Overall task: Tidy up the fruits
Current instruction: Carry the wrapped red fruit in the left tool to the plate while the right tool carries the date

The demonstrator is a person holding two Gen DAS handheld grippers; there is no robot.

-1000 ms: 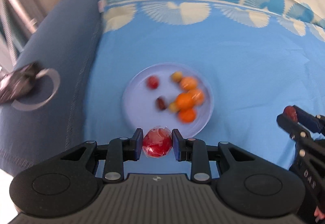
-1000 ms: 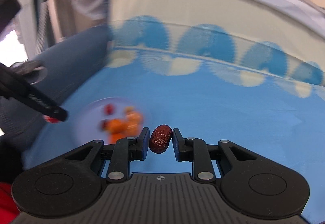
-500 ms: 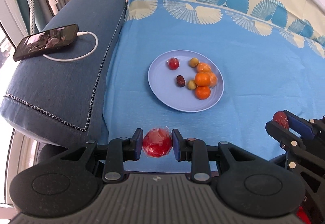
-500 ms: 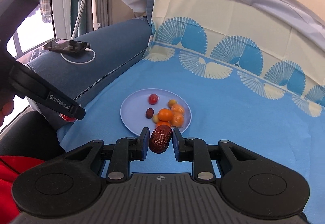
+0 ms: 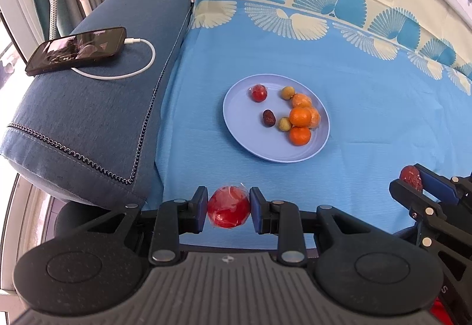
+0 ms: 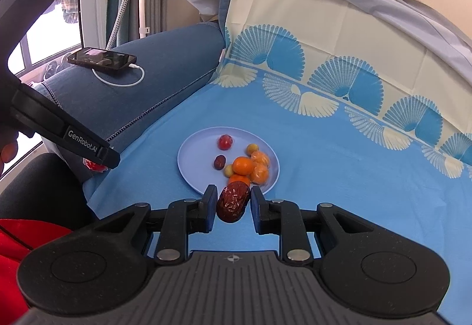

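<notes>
A light blue plate (image 5: 239, 130) lies on the blue cloth and holds several small fruits: a wrapped red fruit (image 5: 258, 93), a dark date (image 5: 268, 118), two green ones and several oranges (image 5: 300, 117). My left gripper (image 5: 228, 206) is shut on a wrapped red fruit (image 5: 228, 206), held above the cloth's near edge, short of the plate. My right gripper (image 6: 230, 204) is shut on a wrinkled dark red date (image 6: 232, 201), held near the plate's (image 6: 191, 159) near rim. The right gripper also shows at the left wrist view's right edge (image 5: 413, 180).
A dark blue sofa arm (image 5: 97, 106) runs along the left, with a black phone (image 5: 76, 49) and its white cable (image 5: 141, 65) on top. The patterned cloth rises up the backrest (image 6: 324, 39) behind the plate. A window and curtain stand far left.
Both grippers have drawn back and up from the plate with their fruit still held; the view settled from blur, and the plate now sits farther away.
</notes>
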